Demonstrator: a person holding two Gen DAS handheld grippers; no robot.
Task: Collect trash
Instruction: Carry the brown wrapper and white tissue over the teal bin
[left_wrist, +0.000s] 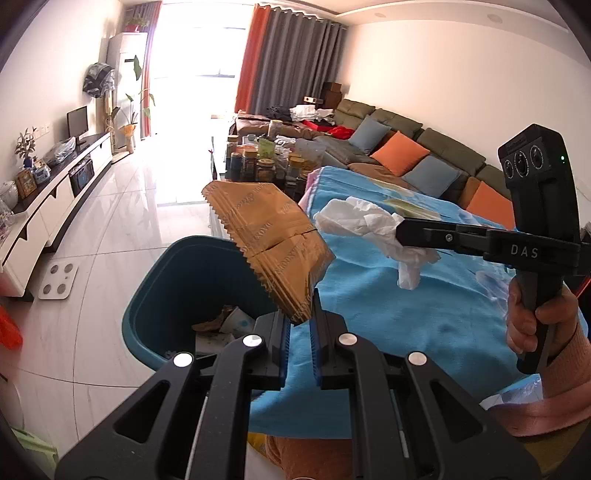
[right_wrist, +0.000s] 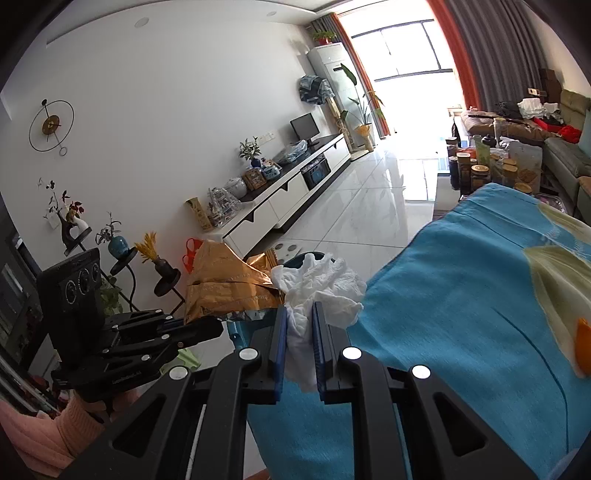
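Note:
My left gripper (left_wrist: 301, 321) is shut on a gold foil wrapper (left_wrist: 269, 243) and holds it above the rim of a teal trash bin (left_wrist: 166, 295) on the floor. The bin holds some trash (left_wrist: 225, 321). My right gripper (right_wrist: 300, 319) is shut on a crumpled white tissue (right_wrist: 321, 284) over the left edge of the blue cloth-covered table (right_wrist: 461, 295). In the left wrist view the right gripper (left_wrist: 400, 230) comes in from the right with the tissue (left_wrist: 365, 221). In the right wrist view the left gripper (right_wrist: 218, 326) holds the wrapper (right_wrist: 225, 284) to the left of the tissue.
A white TV cabinet (left_wrist: 55, 199) runs along the left wall. A white scale (left_wrist: 59, 280) lies on the tiled floor. A coffee table with several jars (left_wrist: 266, 162) stands beyond the blue cloth. A sofa with cushions (left_wrist: 406, 151) lines the right wall. An orange peel (right_wrist: 583, 343) lies on the cloth.

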